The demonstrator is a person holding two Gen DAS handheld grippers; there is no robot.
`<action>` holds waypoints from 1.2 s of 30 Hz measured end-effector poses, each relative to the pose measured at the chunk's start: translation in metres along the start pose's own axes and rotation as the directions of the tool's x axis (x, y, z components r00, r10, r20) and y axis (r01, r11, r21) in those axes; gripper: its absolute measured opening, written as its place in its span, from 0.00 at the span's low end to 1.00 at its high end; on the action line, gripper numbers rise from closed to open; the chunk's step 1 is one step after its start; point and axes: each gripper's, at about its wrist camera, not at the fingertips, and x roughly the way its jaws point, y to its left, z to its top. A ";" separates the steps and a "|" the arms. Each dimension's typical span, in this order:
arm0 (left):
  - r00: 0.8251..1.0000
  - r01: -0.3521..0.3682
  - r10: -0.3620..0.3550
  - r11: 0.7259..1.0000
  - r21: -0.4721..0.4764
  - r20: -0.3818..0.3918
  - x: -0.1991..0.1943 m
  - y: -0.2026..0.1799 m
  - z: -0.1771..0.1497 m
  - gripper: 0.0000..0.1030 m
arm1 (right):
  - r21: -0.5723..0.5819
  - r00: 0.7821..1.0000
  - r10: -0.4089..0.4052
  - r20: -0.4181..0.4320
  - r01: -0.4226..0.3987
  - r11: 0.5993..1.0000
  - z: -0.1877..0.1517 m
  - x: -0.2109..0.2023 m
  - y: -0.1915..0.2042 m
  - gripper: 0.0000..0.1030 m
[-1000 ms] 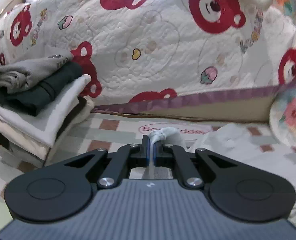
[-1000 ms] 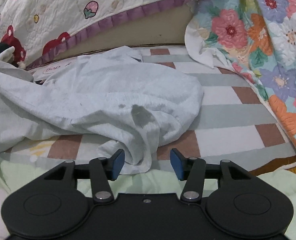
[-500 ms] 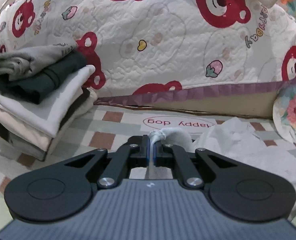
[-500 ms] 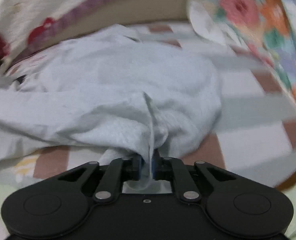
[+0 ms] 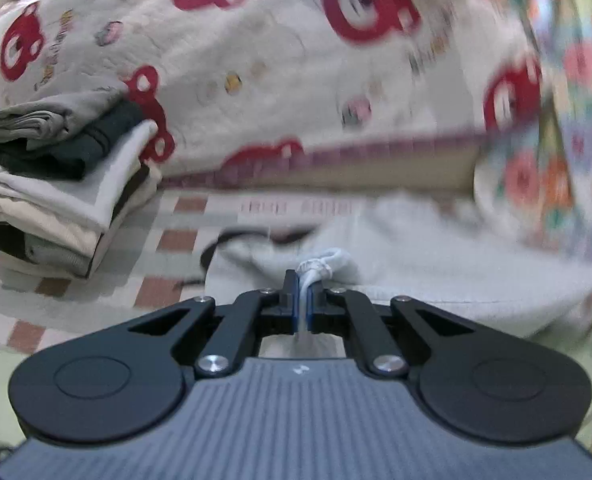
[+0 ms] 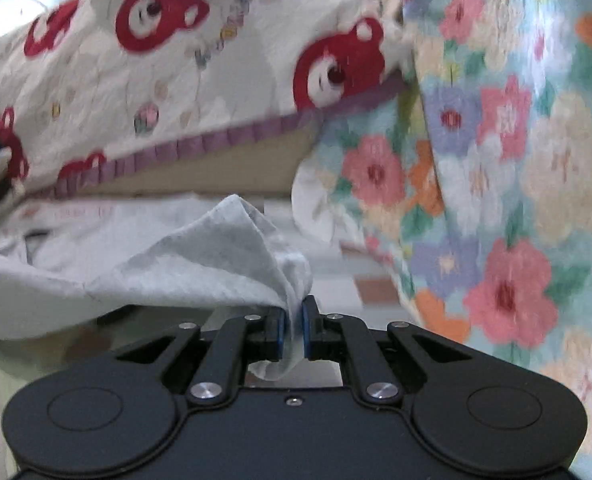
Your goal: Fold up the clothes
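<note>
checkered bed (image 5: 164, 264) is carrying a folded stack (image 5: 64, 184); both grippers, left (image 5: 304, 280) and right (image 6: 294, 312), are pinching the pale garment (image 6: 184, 264) apart, jaws clamped on cloth, spreading it for folding.

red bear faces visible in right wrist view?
2 clear: one bear face upper left on the quilt, another bear face at its right edge above the purple trim. Red patches further left are blurred or cut off, possibly more.
</note>
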 end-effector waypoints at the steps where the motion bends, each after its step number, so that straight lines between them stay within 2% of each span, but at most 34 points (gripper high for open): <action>1: 1.000 0.004 -0.004 1.000 0.015 -0.013 -0.003 -0.004 -0.004 0.03 | 0.011 1.000 0.004 -0.017 -0.004 1.000 -0.008 0.003 -0.003 0.08; 3: 0.999 0.002 -0.001 0.999 0.042 -0.035 -0.001 -0.008 -0.007 0.03 | 0.049 0.998 0.029 -0.049 -0.026 0.998 -0.019 0.022 -0.004 0.08; 5: 0.999 -0.025 0.029 0.995 0.093 -0.044 0.022 -0.005 0.015 0.03 | 0.062 0.996 0.059 -0.068 -0.055 0.997 -0.019 0.047 0.001 0.08; 7: 0.997 -0.038 0.048 0.986 0.163 -0.061 0.051 -0.003 0.045 0.03 | 0.046 0.992 0.094 -0.082 -0.091 0.995 0.001 0.078 0.011 0.08; 9: 0.999 -0.052 0.053 0.989 0.139 0.001 0.052 0.008 0.087 0.03 | 0.039 0.989 0.135 -0.066 -0.133 0.990 0.032 0.100 0.018 0.08; 12: 0.991 -0.069 0.060 0.995 0.068 0.122 0.044 0.026 0.154 0.03 | 0.058 0.987 0.159 0.028 -0.160 0.985 0.101 0.119 0.026 0.08; 14: 0.977 -0.075 0.070 0.997 0.020 0.201 0.038 0.039 0.198 0.03 | 0.070 0.973 0.146 0.178 -0.161 0.985 0.153 0.101 0.030 0.08; 15: 0.968 -0.077 0.075 0.997 -0.004 0.240 0.035 0.045 0.221 0.03 | 0.070 0.953 0.147 0.264 -0.170 0.983 0.172 0.082 0.031 0.08; 16: 0.964 -0.075 0.077 0.997 -0.018 0.256 0.026 0.047 0.224 0.03 | 0.064 0.925 0.155 0.348 -0.189 0.980 0.185 0.058 0.030 0.08; 19: 0.963 -0.064 0.072 0.997 -0.038 0.261 -0.009 0.045 0.199 0.04 | 0.025 0.804 0.180 0.566 -0.236 0.972 0.219 -0.016 0.027 0.08; 21: 0.962 -0.057 0.069 0.997 -0.051 0.264 -0.033 0.044 0.183 0.04 | -0.046 0.764 0.201 0.613 -0.220 0.974 0.211 -0.050 0.028 0.08; 22: 0.962 -0.054 0.067 0.997 -0.057 0.266 -0.045 0.043 0.175 0.04 | -0.079 0.757 0.205 0.621 -0.200 0.977 0.201 -0.064 0.028 0.08; 24: 0.961 -0.047 0.064 0.996 -0.071 0.270 -0.068 0.042 0.158 0.04 | -0.103 0.769 0.205 0.606 -0.180 0.978 0.175 -0.079 0.024 0.08; 25: 0.960 -0.043 0.063 0.996 -0.077 0.271 -0.080 0.041 0.150 0.04 | -0.098 0.784 0.202 0.587 -0.179 0.979 0.159 -0.081 0.020 0.08; 26: 0.960 -0.039 0.061 0.996 -0.084 0.273 -0.092 0.041 0.142 0.04 | -0.087 0.809 0.195 0.555 -0.177 0.980 0.142 -0.080 0.016 0.08; 28: 0.984 -0.025 0.040 0.996 -0.087 0.171 -0.083 0.036 0.096 0.04 | -0.040 0.865 0.166 0.474 -0.167 0.985 0.106 -0.066 0.007 0.08; 30: 0.999 -0.023 0.027 0.995 -0.101 0.042 -0.063 0.032 0.051 0.04 | 0.020 0.913 0.141 0.383 -0.161 0.987 0.069 -0.050 -0.003 0.08; 31: 0.999 -0.032 0.031 0.991 -0.127 -0.016 -0.055 0.032 0.030 0.04 | 0.074 0.927 0.147 0.344 -0.183 0.980 0.052 -0.042 -0.008 0.08; 33: 0.992 -0.074 0.055 0.981 -0.180 -0.110 -0.042 0.033 -0.008 0.04 | 0.205 0.942 0.181 0.283 -0.244 0.948 0.020 -0.030 -0.020 0.08; 34: 0.988 -0.090 0.066 0.979 -0.182 -0.136 -0.039 0.032 -0.020 0.04 | 0.231 0.947 0.192 0.256 -0.253 0.939 0.007 -0.026 -0.021 0.08; 36: 0.980 -0.099 0.070 0.984 -0.151 -0.184 -0.033 0.031 -0.031 0.04 | 0.209 0.959 0.198 0.204 -0.240 0.948 -0.010 -0.023 -0.015 0.08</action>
